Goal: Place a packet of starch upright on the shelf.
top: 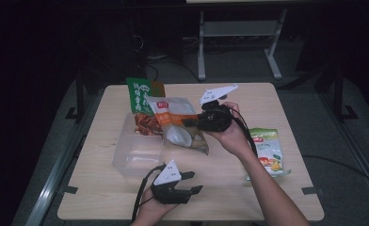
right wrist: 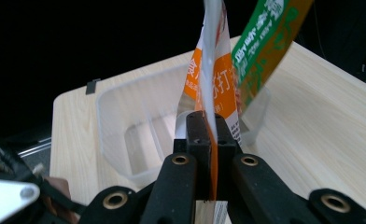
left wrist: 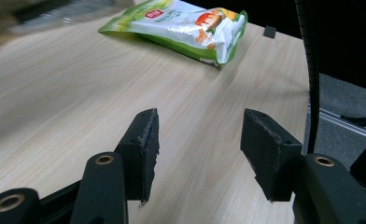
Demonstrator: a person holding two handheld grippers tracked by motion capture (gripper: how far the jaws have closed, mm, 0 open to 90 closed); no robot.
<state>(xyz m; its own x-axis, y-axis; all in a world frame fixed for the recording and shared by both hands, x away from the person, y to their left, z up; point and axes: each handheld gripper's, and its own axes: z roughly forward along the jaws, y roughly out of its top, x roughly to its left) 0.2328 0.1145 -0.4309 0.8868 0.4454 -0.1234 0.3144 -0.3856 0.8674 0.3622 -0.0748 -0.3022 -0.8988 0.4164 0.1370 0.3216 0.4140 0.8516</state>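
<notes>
At about nine o'clock on the worktop [top: 248, 188] sits my clear plastic box [top: 133, 153], with a green snack packet [top: 139, 95] standing up at its far end and red contents showing below it. Just right of the box, toward the centre, my right claw [right wrist: 208, 133] is clamped tight on the edge of an orange-and-white snack bag [top: 173, 121], which hangs partly over the box rim; in the right gripper view the bag rises straight up between the closed jaws with the box behind it. At six o'clock my left claw [top: 192, 182] hovers over bare wood with its jaws spread wide and nothing between them. At three o'clock a green-and-white pouch [left wrist: 181, 25] lies flat near the worktop's edge, well apart from both claws.
</notes>
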